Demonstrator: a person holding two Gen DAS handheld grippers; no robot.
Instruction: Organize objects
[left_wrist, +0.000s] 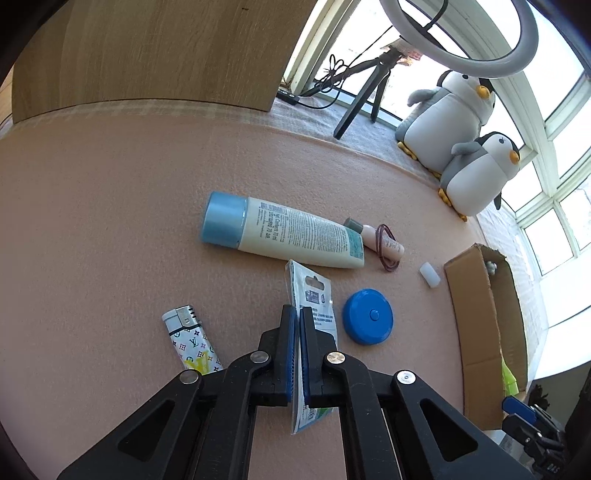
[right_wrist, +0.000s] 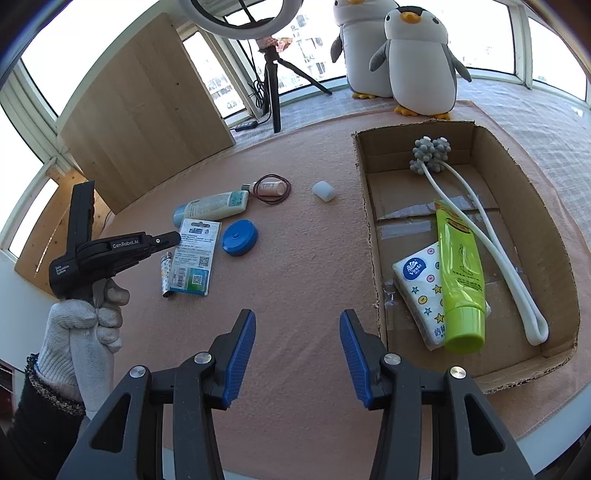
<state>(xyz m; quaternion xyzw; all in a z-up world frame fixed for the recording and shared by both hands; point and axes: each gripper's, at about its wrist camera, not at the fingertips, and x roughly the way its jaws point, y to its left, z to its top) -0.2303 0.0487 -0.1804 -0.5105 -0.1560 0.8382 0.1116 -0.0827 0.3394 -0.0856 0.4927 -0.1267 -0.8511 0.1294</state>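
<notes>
Left gripper (left_wrist: 295, 321) clamped on flat blister pack (left_wrist: 314, 295); right gripper (right_wrist: 297, 332) spread wide, holding nothing, cardboard box (right_wrist: 535, 206) at its 2 o'clock.

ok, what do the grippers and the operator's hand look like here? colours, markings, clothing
Both grippers are black plastic linkages with silver rivets and ribbed blue finger pads. The left gripper carries white "GenRobot.AI" lettering on its side and a smaller white label on the body. The left hand wears a white knit glove, over a dark sleeve with a speckled cuff. No cables visible.
</notes>
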